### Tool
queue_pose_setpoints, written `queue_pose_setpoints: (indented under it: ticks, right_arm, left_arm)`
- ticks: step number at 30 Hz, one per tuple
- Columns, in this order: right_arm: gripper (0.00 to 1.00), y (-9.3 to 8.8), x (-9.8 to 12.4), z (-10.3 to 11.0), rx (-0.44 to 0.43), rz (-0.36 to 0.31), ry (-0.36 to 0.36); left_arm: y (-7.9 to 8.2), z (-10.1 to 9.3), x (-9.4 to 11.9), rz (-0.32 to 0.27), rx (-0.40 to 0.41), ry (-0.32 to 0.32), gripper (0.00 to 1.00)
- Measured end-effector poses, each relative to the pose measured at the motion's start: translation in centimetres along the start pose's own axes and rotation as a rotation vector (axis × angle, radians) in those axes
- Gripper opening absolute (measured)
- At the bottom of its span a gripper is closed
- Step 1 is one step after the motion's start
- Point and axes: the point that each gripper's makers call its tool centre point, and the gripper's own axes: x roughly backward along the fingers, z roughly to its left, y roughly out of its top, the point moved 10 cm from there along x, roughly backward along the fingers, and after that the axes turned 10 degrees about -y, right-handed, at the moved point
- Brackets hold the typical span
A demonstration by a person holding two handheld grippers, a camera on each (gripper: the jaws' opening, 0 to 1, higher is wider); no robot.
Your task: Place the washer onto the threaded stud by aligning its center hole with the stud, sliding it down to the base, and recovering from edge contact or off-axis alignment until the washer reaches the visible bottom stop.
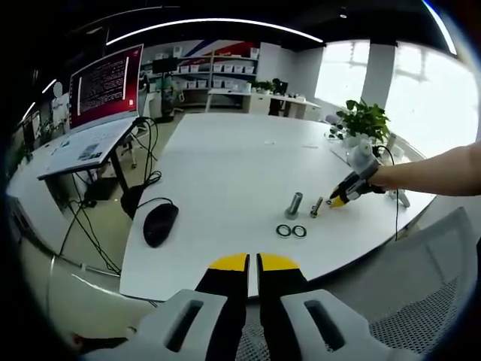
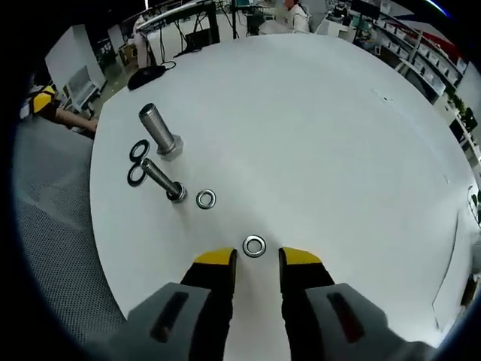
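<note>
Two yellow-tipped jaws of the right claw (image 2: 254,259) stand apart around a small silver steel washer (image 2: 254,246) flat on the white tabletop (image 2: 316,135); lower squarely, pinch its rim. Left claw (image 1: 252,263) hangs together.

Two studs (image 2: 159,131) (image 2: 164,180), two silver washers (image 2: 254,246) (image 2: 206,198), two dark rings (image 2: 139,150) (image 2: 136,175) (lying touching), one mouse (image 1: 160,223).
</note>
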Motion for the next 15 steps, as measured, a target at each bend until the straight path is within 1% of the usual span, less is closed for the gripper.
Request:
queue_pose_setpoints:
  ticks: [7,9,11,15]
  right_arm:
    - [0.23,0.15,-0.15,0.0,0.015,0.003,-0.002]
    - [0.2,0.22,-0.18,0.06,0.015,0.005,-0.003]
    - [0.16,0.3,-0.1,0.28,0.018,0.006,-0.006]
    - [0.15,0.35,-0.06,0.43,0.031,0.009,-0.014]
  left_arm:
    - [-0.01,-0.02,0.01,0.0,0.001,0.001,0.01]
    - [0.0,-0.02,0.01,0.0,0.0,0.002,0.01]
    - [-0.01,-0.03,0.02,0.0,0.0,0.002,0.01]
    - [0.0,-0.02,0.02,-0.003,0.001,0.004,0.01]
